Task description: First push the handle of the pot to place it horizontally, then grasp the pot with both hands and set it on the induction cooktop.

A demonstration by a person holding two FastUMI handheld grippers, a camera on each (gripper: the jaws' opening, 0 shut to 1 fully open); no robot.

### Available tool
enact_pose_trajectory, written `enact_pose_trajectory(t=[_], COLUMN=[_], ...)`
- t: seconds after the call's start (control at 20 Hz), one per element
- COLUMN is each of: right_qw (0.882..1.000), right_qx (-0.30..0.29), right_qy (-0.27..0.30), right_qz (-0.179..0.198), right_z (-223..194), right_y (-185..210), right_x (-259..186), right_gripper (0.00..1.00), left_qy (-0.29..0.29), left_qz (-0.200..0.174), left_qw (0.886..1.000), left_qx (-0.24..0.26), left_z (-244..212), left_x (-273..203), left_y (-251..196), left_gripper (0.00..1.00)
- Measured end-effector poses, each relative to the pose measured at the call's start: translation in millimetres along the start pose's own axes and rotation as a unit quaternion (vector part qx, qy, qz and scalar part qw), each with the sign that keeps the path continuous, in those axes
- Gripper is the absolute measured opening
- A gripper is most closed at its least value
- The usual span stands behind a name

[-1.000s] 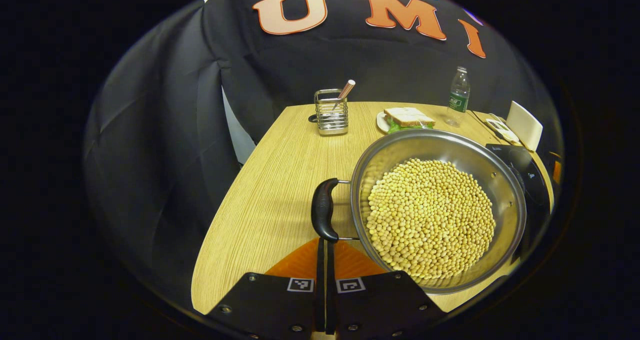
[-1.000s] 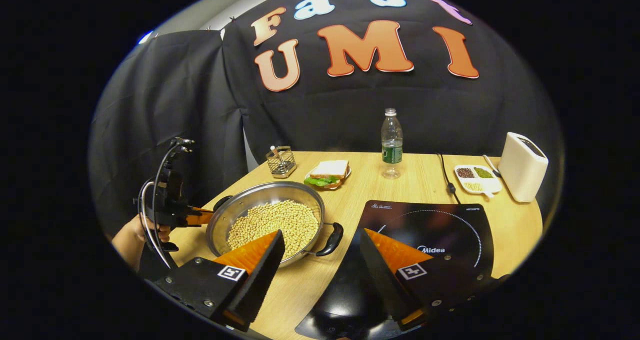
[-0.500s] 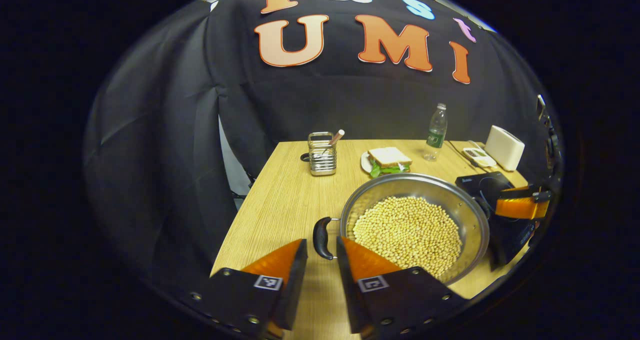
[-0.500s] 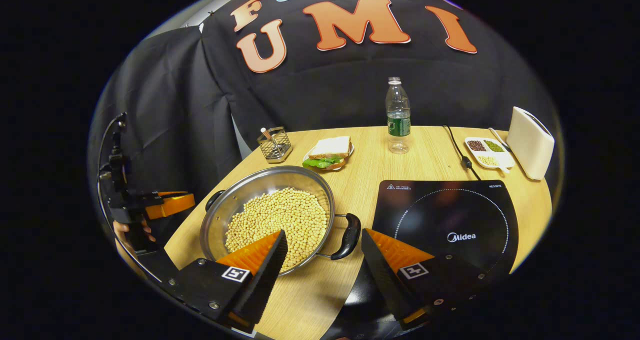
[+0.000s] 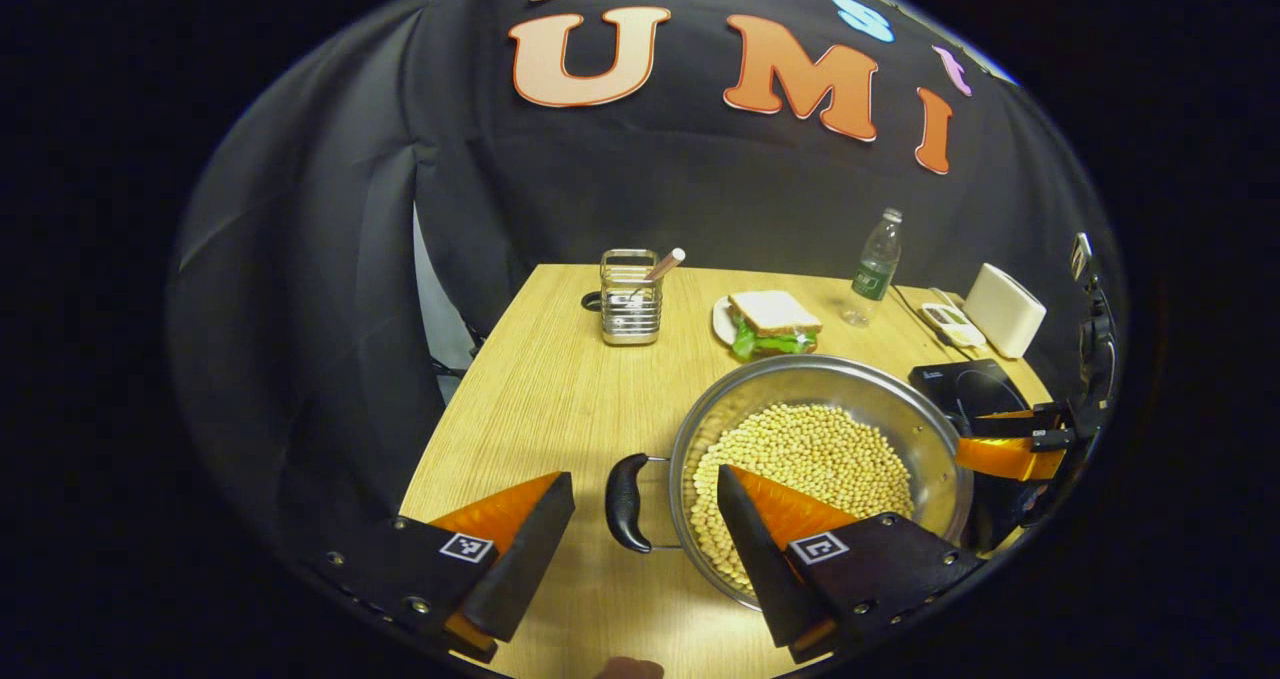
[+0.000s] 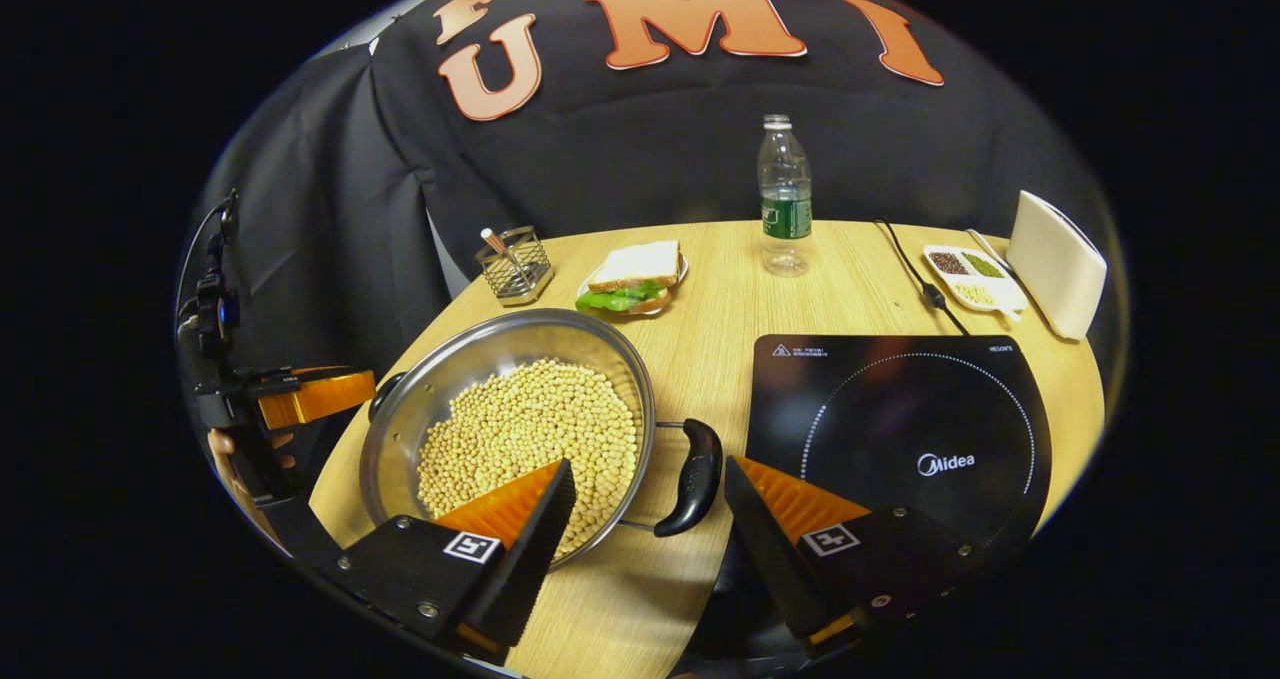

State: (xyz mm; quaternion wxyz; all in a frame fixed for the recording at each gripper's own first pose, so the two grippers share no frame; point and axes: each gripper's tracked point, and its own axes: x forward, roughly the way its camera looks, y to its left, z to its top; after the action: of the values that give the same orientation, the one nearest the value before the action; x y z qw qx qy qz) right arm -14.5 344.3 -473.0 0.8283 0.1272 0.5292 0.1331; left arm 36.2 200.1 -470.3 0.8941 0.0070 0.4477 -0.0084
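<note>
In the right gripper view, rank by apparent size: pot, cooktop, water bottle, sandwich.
1. Pot and cooktop look alike, so I won't rank them.
2. Water bottle.
3. Sandwich, though both sit farther back, so unsure.

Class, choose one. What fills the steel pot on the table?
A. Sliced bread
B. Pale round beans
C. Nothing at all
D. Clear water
B: in the right gripper view the pot holds a heap of pale round beans inside its rim; the bread is a sandwich on its own plate farther back.
</note>
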Motion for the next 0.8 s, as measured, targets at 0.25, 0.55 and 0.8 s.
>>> enact_pose_trajectory(t=[0.25,0.55,0.8], right_qw=[1.000,0.999,0.999], right_qx=[0.003,0.001,-0.005], right_qy=[0.023,0.024,0.026], right_qz=[-0.007,-0.036,-0.044], right_z=[-7,-2,-3], right_y=[0,-8,-4], right_x=[20,30,46], right_gripper=[0.94,0.84,0.71], left_qy=[0.039,0.055,0.056], left_qz=[0.008,0.008,0.010], left_qw=[0.999,0.998,0.998], left_qx=[-0.009,0.012,0.025], left_z=[-26,-39,-38], left_x=[32,49,50], left_y=[9,4,2], left_gripper=[0.92,0.92,0.92])
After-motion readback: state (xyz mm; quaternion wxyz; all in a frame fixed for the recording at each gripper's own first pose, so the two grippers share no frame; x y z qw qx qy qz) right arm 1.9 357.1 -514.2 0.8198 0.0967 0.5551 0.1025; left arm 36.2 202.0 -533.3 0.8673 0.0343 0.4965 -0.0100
